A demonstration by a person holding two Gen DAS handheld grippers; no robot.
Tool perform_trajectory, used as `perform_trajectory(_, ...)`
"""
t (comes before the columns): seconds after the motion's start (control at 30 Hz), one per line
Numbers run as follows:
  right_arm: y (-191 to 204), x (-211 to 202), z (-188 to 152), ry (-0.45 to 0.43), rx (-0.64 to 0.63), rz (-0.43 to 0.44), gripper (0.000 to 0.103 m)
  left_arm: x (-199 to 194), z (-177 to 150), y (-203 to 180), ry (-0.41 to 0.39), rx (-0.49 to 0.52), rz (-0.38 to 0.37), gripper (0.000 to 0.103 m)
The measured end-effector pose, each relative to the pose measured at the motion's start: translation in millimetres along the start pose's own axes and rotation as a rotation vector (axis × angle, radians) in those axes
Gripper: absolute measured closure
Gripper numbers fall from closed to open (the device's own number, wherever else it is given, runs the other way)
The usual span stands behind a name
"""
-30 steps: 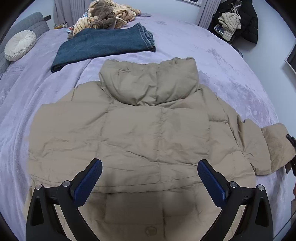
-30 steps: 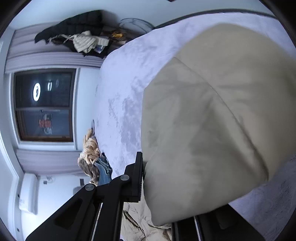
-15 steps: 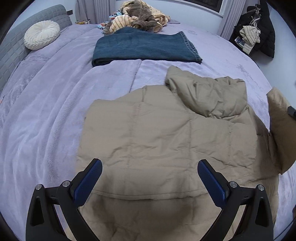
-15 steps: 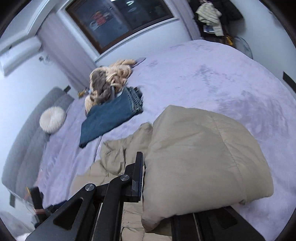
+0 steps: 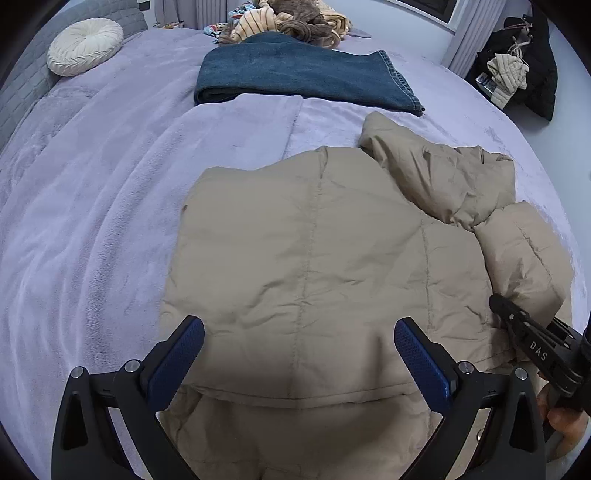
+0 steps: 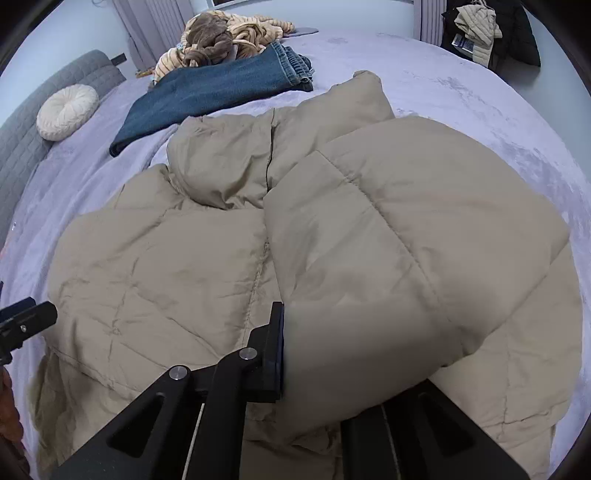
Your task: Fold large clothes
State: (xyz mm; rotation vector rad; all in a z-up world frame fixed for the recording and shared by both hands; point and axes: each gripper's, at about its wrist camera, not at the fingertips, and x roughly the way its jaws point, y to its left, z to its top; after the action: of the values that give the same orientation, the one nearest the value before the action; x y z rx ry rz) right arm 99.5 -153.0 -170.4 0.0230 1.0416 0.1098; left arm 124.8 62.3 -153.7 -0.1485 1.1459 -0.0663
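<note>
Jacket: we see a beige quilted puffer jacket [image 5: 314, 258] lying back-up on a lilac plush bedspread [image 5: 92, 221], its hood [image 5: 436, 177] pointing to the far side of the bed.
Right gripper [image 6: 317, 354]: its fingers pinch the puffy sleeve [image 6: 388, 258], which lies folded inward over the jacket's back.
Left gripper [image 5: 299, 354]: blue-padded fingers [image 5: 177, 362] spread wide, hovering above the hem, holding nothing.
Feel: we judge the jacket light, soft and springy; the padding will likely puff up again after each fold, and the smooth shell may slide between the pads.
Hold: we would take it at stitched seams, cuff or hem, where the fabric is thinner and a pinch bites better than on a fat quilted panel.
Left sleeve: not visible from either camera.
Nearby: folded dark blue jeans [image 5: 295, 77] well beyond the hood, with a heap of striped clothes [image 5: 288, 18] behind them and a round cream cushion [image 5: 85, 46] at the grey headboard.
</note>
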Motion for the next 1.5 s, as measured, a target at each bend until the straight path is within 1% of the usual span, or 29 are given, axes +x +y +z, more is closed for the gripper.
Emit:
perform_trajectory(0.03, 1, -3, 0, 0.011, -0.008, 0.011, 0.074, 1, 1, -5, 0.0, 0.004, -0.009, 0.0)
perform_trajectory(0.07, 0, -8, 0, 0.023, -0.011, 0.027, 0.054, 3, 3, -10, 0.0, 0.01, -0.02, 0.0)
perform_trajectory(0.1, -2, -15, 0, 0.026, -0.007, 0.05, 0.039, 4, 5, -14, -0.001, 0.013, -0.033, 0.0)
perform_trajectory(0.13, -4, -23, 1, 0.017, 0.006, 0.068, 0.036, 4, 7, -18, -0.003, 0.015, -0.047, 0.0)
perform_trajectory(0.2, -19, -40, 0, 0.002, 0.068, 0.109, 0.035, 4, 11, -20, -0.008, 0.012, -0.073, 0.0)
perform_trajectory(0.27, -47, -53, 1, -0.018, 0.203, 0.162, 0.034, 3, 16, -20, -0.014, 0.002, -0.101, 0.0)
perform_trajectory(0.33, -82, -57, 1, -0.035, 0.373, 0.217, 0.033, 2, 20, -17, -0.02, -0.011, -0.122, 0.0)
perform_trajectory(0.4, -118, -53, -1, -0.05, 0.555, 0.271, 0.033, 1, 24, -11, -0.028, -0.024, -0.135, 0.0)
perform_trajectory(0.43, -131, -51, -1, -0.06, 0.627, 0.292, 0.033, 0, 25, -8, -0.033, -0.031, -0.14, 0.0)
perform_trajectory(0.47, -139, -49, 0, -0.069, 0.67, 0.314, 0.037, -1, 26, -3, -0.039, -0.039, -0.143, 0.0)
perform_trajectory(0.5, -143, -47, 2, -0.081, 0.685, 0.327, 0.058, -2, 27, 1, -0.043, -0.047, -0.145, 0.0)
perform_trajectory(0.57, -135, -48, 15, -0.095, 0.646, 0.309, 0.084, -3, 28, 10, -0.045, -0.065, -0.169, 0.0)
perform_trajectory(0.6, -125, -51, 22, -0.112, 0.598, 0.308, 0.089, -4, 28, 15, -0.044, -0.078, -0.192, 0.0)
perform_trajectory(0.63, -111, -53, 30, -0.121, 0.549, 0.308, 0.09, -5, 28, 21, -0.042, -0.095, -0.222, 0.0)
perform_trajectory(0.73, -55, -59, 49, -0.123, 0.322, 0.317, 0.09, -6, 28, 37, -0.026, -0.158, -0.334, 0.0)
perform_trajectory(0.83, 5, -55, 52, -0.088, 0.106, 0.282, 0.09, -5, 28, 51, -0.006, -0.231, -0.445, 0.0)
perform_trajectory(0.87, 26, -51, 49, -0.064, 0.034, 0.263, 0.087, -4, 28, 54, 0.0, -0.251, -0.477, 0.0)
perform_trajectory(0.93, 54, -43, 39, -0.014, -0.062, 0.248, 0.063, -2, 28, 57, 0.017, -0.29, -0.544, 0.0)
perform_trajectory(0.97, 62, -39, 32, 0.015, -0.088, 0.26, 0.043, -1, 29, 56, 0.025, -0.303, -0.575, 0.0)
perform_trajectory(1.0, 65, -38, 26, 0.039, -0.093, 0.286, 0.036, 0, 29, 55, 0.033, -0.31, -0.606, 0.0)
perform_trajectory(1.03, 64, -38, 21, 0.056, -0.089, 0.302, 0.036, 2, 30, 53, 0.042, -0.311, -0.632, 0.0)
perform_trajectory(1.1, 50, -41, 11, 0.086, -0.056, 0.312, 0.036, 6, 32, 46, 0.063, -0.3, -0.663, 0.0)
perform_trajectory(1.2, -1, -47, -10, 0.123, 0.07, 0.304, 0.036, 14, 32, 29, 0.097, -0.264, -0.67, 0.0)
perform_trajectory(1.3, -69, -51, -32, 0.145, 0.287, 0.279, 0.036, 27, 34, 11, 0.127, -0.223, -0.649, 0.0)
perform_trajectory(1.37, -120, -53, -48, 0.144, 0.473, 0.266, 0.036, 38, 36, -2, 0.145, -0.197, -0.62, 0.0)
perform_trajectory(1.4, -143, -54, -57, 0.129, 0.572, 0.281, 0.036, 42, 37, -8, 0.152, -0.184, -0.607, 0.0)
perform_trajectory(1.47, -178, -55, -69, 0.083, 0.724, 0.304, 0.036, 48, 39, -21, 0.159, -0.156, -0.585, 0.004)
perform_trajectory(1.5, -193, -56, -73, 0.055, 0.787, 0.312, 0.036, 49, 40, -26, 0.16, -0.142, -0.579, 0.017)
